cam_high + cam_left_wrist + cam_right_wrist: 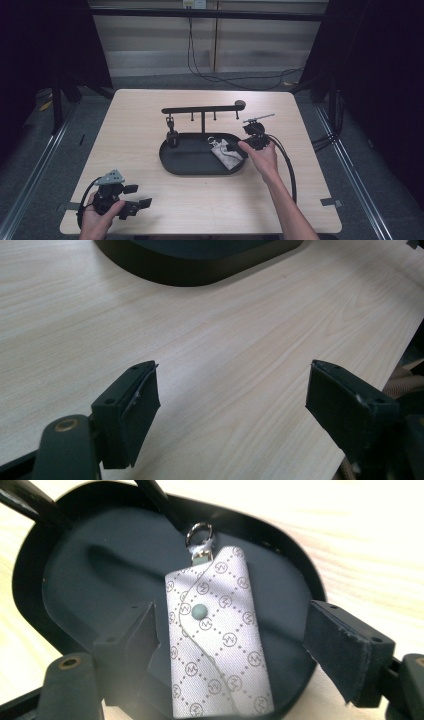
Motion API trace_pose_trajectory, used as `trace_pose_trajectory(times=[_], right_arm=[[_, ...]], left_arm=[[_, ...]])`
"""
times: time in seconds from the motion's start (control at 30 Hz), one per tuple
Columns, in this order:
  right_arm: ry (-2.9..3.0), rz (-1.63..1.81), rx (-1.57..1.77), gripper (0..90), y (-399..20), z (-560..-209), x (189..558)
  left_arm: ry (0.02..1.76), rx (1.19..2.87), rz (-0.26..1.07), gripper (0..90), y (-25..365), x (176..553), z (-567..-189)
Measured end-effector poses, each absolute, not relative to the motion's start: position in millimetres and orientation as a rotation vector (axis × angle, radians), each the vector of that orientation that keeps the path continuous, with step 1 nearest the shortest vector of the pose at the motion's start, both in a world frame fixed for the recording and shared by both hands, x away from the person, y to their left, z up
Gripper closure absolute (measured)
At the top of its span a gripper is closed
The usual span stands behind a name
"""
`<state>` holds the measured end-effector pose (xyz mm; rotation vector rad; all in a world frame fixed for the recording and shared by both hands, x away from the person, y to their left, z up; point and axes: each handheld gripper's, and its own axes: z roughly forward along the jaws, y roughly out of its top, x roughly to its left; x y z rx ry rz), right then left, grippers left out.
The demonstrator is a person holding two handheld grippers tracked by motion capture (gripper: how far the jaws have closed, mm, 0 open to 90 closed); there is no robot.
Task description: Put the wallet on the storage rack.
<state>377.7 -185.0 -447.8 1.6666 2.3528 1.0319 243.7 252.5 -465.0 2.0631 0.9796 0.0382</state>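
Note:
A grey patterned key pouch [215, 630] with a snap button and a metal ring lies flat in the black oval tray [65, 580]; from above the pouch [223, 152] sits in the right part of the tray [200, 167]. My right gripper [230, 645] hovers just over it, open, one jaw on each side and not touching; it shows at the tray's right end [240, 146]. A black hanger stand [202, 109] rises from the tray with a small dark item [171, 134] on its left hook. My left gripper [140, 196] rests open at the table's front left [232, 405] with nothing between its jaws.
The tray's front wall [200, 270] lies ahead of the left gripper across bare wood. The table's right edge [400, 355] is near in that view. Cables [287, 165] trail from the right gripper. Dark floor and wall cables surround the table.

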Motion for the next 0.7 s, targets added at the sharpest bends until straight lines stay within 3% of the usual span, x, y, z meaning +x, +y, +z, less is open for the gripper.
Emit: trace_pose_trajectory(times=[0.23,0.7], right_arm=[[2.285,1.078,1.643,24.8,-202.1,-447.9,362.5],[2.171,1.115,1.63,21.2,-249.2,-447.9,317.6]], left_arm=[[0.981,2.058,0.036,21.0,254.2,244.0,-464.8],[0.989,2.041,0.041,21.0,255.3,242.3,-464.7]])
